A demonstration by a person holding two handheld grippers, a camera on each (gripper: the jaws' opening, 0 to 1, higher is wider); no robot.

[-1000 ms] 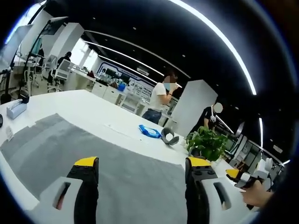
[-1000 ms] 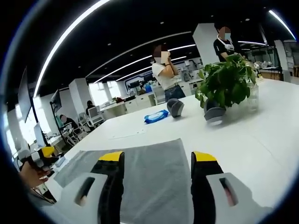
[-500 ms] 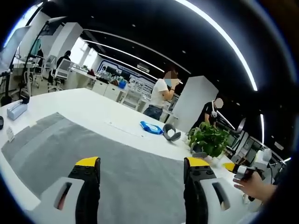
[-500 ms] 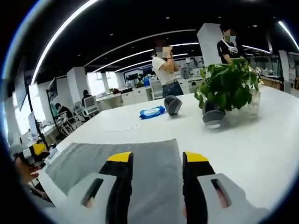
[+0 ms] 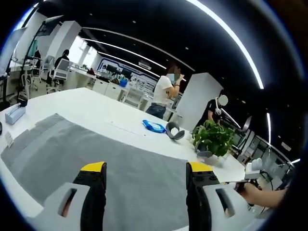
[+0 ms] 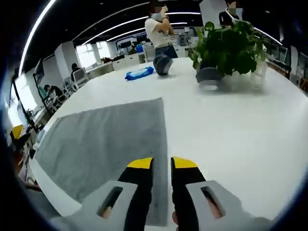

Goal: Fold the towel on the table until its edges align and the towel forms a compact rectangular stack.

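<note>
A grey towel [image 5: 96, 154] lies spread flat on the white table [image 5: 91, 108]. My left gripper [image 5: 146, 168] is open over the towel's near part, its yellow-tipped jaws wide apart with nothing between them. In the right gripper view the towel [image 6: 101, 144] reaches to my right gripper [image 6: 162, 163]. Its jaws stand over the towel's near right edge with only a narrow gap left, and the cloth there still looks flat. The right gripper [image 5: 248, 175] also shows at the far right of the left gripper view, held by a hand [image 5: 262, 196]. The left gripper's yellow tip [image 6: 17, 131] peeks in at the left.
A potted plant [image 6: 231, 43] stands beyond the towel's right side, with a glass vase [image 6: 260, 72] beside it. A blue packet [image 6: 139, 73] and a grey round object [image 6: 162, 62] lie at the far edge. A small box [image 5: 15, 113] sits at the left. People stand behind the table.
My right gripper's jaws have drawn from wide apart to a narrow gap, and its view has tipped down toward the towel's near right edge. The left gripper stays open in place.
</note>
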